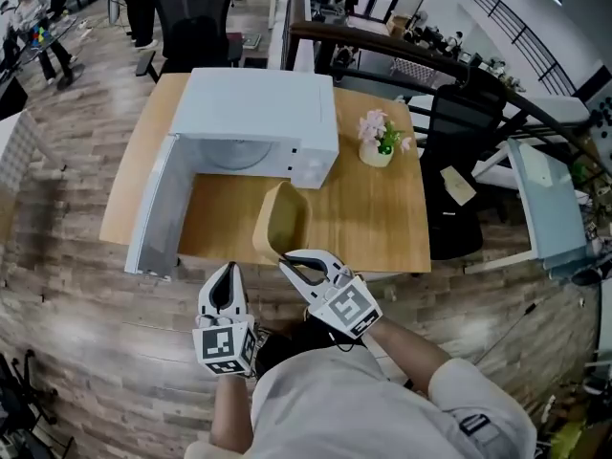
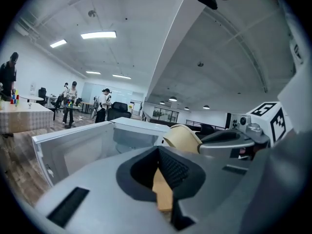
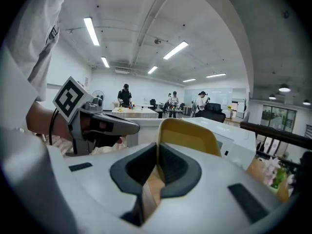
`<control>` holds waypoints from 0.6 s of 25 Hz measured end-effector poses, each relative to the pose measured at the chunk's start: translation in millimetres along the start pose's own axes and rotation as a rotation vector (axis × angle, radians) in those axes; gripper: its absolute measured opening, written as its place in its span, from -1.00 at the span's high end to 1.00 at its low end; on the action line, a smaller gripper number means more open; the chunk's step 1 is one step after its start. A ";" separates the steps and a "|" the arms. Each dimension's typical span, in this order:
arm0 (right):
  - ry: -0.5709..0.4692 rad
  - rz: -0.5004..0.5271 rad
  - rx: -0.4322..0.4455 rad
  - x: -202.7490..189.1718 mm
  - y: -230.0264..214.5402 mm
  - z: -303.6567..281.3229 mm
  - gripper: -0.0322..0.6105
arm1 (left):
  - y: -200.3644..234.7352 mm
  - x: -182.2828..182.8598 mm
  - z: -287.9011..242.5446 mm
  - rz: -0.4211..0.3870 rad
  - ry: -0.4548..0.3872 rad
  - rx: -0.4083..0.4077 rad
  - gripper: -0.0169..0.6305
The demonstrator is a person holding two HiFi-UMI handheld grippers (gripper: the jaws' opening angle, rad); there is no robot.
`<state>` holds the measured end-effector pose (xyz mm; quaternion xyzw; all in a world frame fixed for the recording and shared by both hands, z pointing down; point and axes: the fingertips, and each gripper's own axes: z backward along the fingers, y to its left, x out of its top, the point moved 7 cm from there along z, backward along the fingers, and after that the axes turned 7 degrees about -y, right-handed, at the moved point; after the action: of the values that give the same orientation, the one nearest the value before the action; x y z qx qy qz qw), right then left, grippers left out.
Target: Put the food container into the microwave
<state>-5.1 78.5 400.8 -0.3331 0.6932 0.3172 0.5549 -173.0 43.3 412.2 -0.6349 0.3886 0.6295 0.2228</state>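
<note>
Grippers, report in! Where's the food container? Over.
Right gripper shut on food container rim; left gripper shut, empty. Container tipped on edge, outside microwave. Door open, nothing in the way.

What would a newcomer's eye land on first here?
The white microwave at the back of the wooden table stands out first, with its door swung wide open to the left. In front of it, the yellow food container is tipped on edge, its rim pinched in the right tool. A pot of pink flowers sits just right of the microwave.
</note>
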 end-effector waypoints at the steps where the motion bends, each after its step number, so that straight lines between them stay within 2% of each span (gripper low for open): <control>1: 0.009 -0.003 -0.006 -0.3 -2.0 -0.8 0.83 | 0.6 -2.3 -3.0 0.006 0.007 -0.010 0.91; 5: 0.039 -0.015 -0.012 -0.3 -12.1 -10.3 0.83 | 9.2 -9.9 -17.5 0.014 0.044 -0.020 0.91; 8: 0.040 -0.027 0.022 -5.9 -25.6 -24.0 0.83 | 16.7 -13.4 -34.6 0.024 0.048 -0.001 0.91; 15: 0.024 -0.060 0.146 -15.1 -66.2 -68.6 0.83 | 41.1 -19.1 -73.6 0.020 0.081 0.116 0.91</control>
<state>13.0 -13.5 423.5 -0.3162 0.7108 0.2450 0.5785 -156.9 -34.1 447.1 -0.6420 0.4393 0.5820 0.2369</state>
